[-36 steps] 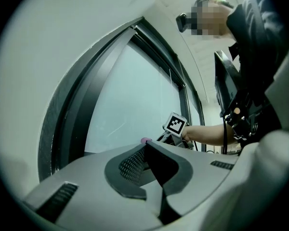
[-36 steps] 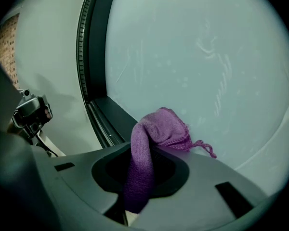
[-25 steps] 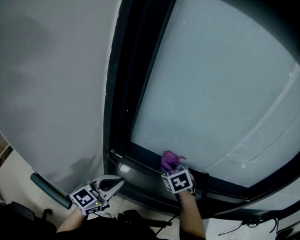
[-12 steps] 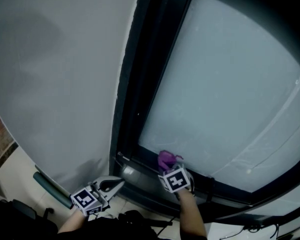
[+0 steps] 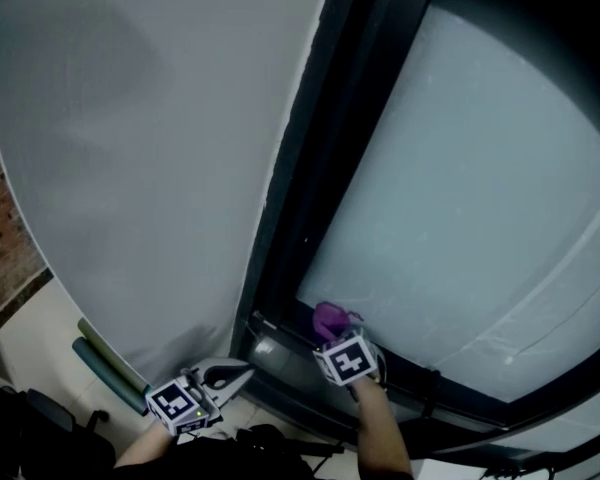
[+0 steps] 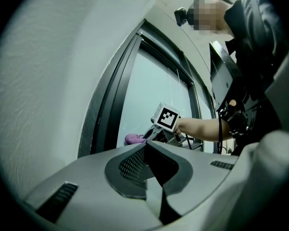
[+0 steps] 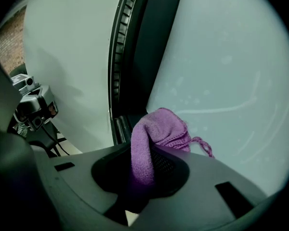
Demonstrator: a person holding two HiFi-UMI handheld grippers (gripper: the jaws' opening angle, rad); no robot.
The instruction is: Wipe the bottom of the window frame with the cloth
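We have the right hand-held gripper (image 5: pixel 334 338) up at the window frame (image 5: pixel 280 268). Its jaws are clamped on the purple cloth (image 7: pixel 156 131). The cloth bulges out just ahead of the tips, with a loose thread trailing to the gripper's right. The bunch sits right where the frosted pane (image 5: pixel 480 208) meets the frame's bottom rail (image 5: pixel 405 370), and the frame's lower left corner is just off to the gripper's left. We can't tell how firmly the cloth presses on the rail. The left hand-held gripper (image 5: pixel 235 373) hangs to the left of the right one and lower, clear of the frame and close to the pale wall (image 5: pixel 150 168). Its jaws are together with nothing between them, pointing across toward the right gripper.
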